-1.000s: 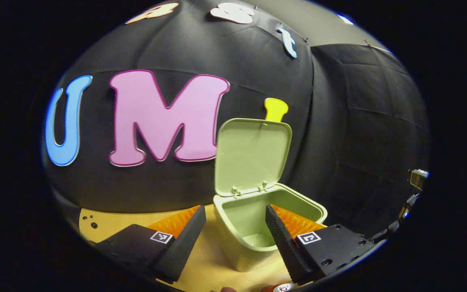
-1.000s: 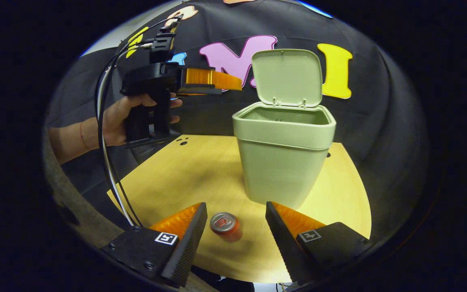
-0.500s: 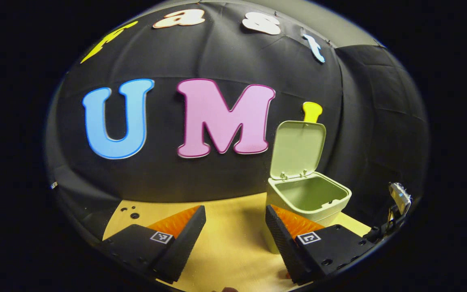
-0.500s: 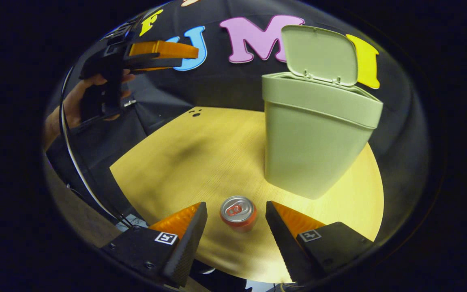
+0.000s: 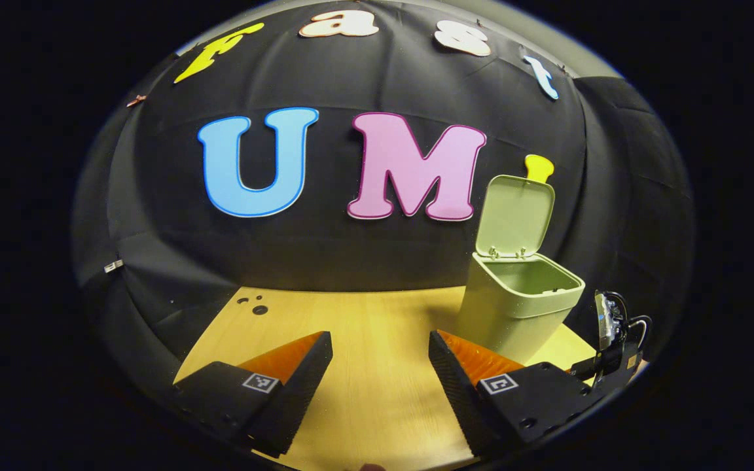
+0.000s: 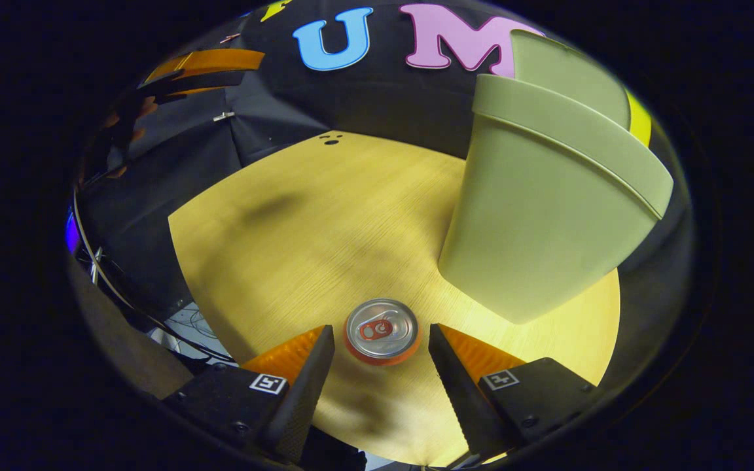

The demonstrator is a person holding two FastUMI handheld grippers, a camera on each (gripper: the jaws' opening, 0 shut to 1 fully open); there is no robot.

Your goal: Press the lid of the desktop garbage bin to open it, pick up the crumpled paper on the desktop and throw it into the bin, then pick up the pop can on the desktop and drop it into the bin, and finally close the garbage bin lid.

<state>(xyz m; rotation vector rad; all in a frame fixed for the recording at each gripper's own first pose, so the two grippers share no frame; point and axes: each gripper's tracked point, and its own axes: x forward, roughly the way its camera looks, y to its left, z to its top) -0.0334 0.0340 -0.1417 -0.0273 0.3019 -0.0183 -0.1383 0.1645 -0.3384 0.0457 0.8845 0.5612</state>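
The right gripper (image 6: 381, 366), jaws apart, hung directly above the pop can (image 6: 381, 330), which stood upright on the desktop (image 6: 324, 222), long axis vertical, top facing the camera between the fingers. Beyond stood the open bin (image 6: 547, 216); the left gripper (image 5: 380, 376), also spread, hovered farther off.

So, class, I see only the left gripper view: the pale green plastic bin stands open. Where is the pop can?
Observer: The red metal pop can stands upright on the yellow wooden table, near the pale green plastic bin.
Operator: Is it gripped?
Observer: No. The right gripper is open, one finger either side of the can, not pressing.
Operator: And my gripper?
Observer: The left gripper is held high, beyond the table's left edge.
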